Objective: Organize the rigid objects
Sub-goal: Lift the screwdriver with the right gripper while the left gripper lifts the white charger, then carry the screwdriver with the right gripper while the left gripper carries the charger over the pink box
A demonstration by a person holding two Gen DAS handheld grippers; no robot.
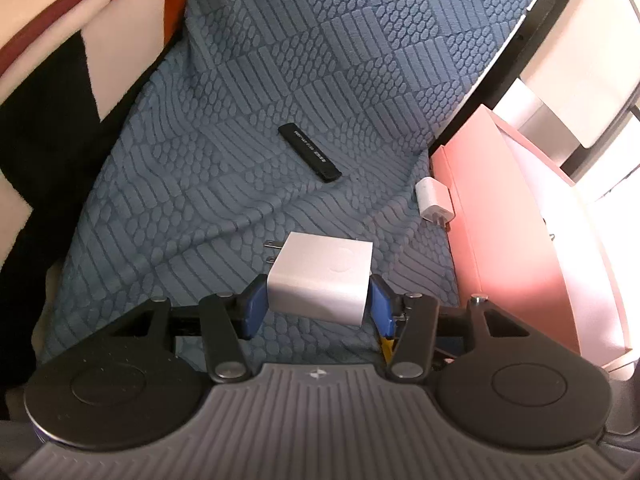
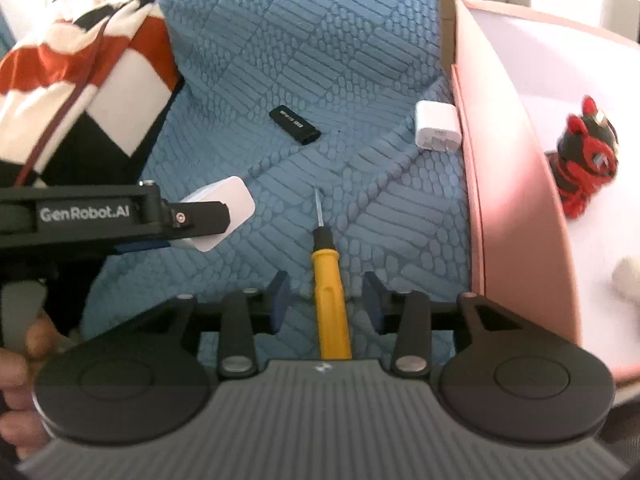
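My left gripper [image 1: 318, 300] is shut on a large white charger [image 1: 320, 276], its prongs pointing left, held above the blue quilted bed cover. It also shows in the right wrist view [image 2: 224, 208] at the left. My right gripper [image 2: 326, 300] is open, its blue pads on either side of a yellow screwdriver [image 2: 330, 300] that lies on the cover, tip pointing away. A black USB stick [image 1: 309, 151] [image 2: 295, 125] lies farther out. A small white charger [image 1: 434, 200] [image 2: 436, 126] rests against the pink box [image 1: 508, 240] [image 2: 516, 208].
The open pink box at the right holds a red and black figurine [image 2: 584, 160] and a white object [image 2: 628, 276]. A red, white and black blanket [image 1: 60, 60] [image 2: 80, 80] lies at the left. The bed edge [image 1: 516, 40] is beyond the box.
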